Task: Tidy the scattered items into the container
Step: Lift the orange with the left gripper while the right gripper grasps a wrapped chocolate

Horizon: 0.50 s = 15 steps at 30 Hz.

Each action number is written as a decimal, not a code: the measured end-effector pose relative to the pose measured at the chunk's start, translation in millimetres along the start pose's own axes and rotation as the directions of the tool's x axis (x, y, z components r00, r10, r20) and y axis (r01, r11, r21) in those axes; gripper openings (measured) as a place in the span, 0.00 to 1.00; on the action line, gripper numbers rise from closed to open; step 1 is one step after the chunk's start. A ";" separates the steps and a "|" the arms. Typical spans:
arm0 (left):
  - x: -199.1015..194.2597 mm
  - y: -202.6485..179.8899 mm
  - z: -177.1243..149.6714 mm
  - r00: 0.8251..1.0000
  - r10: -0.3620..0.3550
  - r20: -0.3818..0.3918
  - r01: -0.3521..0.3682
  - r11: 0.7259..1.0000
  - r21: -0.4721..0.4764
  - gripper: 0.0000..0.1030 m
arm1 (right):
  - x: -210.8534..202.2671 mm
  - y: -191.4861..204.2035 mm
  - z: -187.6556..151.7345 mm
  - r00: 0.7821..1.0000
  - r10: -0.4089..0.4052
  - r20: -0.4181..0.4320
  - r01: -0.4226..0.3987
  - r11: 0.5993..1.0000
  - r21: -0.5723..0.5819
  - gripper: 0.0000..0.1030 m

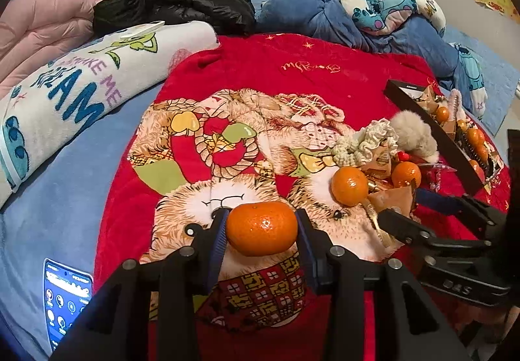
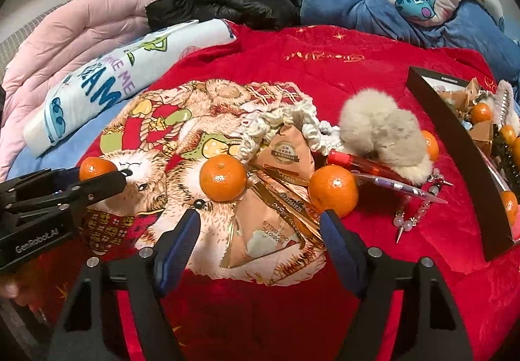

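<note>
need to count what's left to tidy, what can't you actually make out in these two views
- Container contents: right wrist view, its dark near wall and the frame edge hide most of them; no full count.
- Snack packet print: right wrist view, upside down and too small to read.
- Right gripper: whether its pads touch the packet is unclear.
- Phone screen: left wrist view, blurred and partly cut off by the left gripper, which is shut on a mandarin.

The black left gripper with blue pads (image 1: 261,231) points downward, clamped on a round orange mandarin (image 1: 262,228). The matching right gripper (image 2: 260,224) points downward, jaws apart.
</note>
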<state>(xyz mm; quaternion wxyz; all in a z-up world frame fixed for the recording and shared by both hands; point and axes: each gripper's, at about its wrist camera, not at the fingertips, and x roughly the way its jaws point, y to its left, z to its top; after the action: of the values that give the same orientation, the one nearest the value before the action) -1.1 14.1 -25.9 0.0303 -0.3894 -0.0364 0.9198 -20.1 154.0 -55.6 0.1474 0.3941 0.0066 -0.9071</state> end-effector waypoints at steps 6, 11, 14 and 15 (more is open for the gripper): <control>-3.5 -3.1 1.3 1.000 0.001 0.011 -0.001 1.000 -0.010 0.41 | 0.7 -5.3 -0.9 1.000 -0.019 -0.004 0.019 1.000 0.009 0.51; -6.3 -0.9 4.0 1.000 0.004 0.025 -0.004 1.000 -0.022 0.41 | -3.2 -4.7 -0.6 1.000 0.002 0.012 -0.002 1.000 0.011 0.33; -6.1 0.2 4.6 1.000 0.009 0.022 -0.009 1.000 -0.027 0.41 | -5.2 -7.1 -0.4 0.999 0.024 0.025 -0.024 0.999 0.027 0.31; -6.0 0.2 4.7 1.000 0.008 0.022 -0.008 1.000 -0.027 0.41 | -6.1 -7.9 -0.3 0.999 0.030 0.031 -0.031 0.999 0.031 0.31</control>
<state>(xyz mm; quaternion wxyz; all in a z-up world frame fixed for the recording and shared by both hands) -0.3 13.3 -18.3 0.0209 -0.3797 -0.0474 0.9237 -18.2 163.2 -52.3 0.1551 0.3828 -0.0161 -0.9106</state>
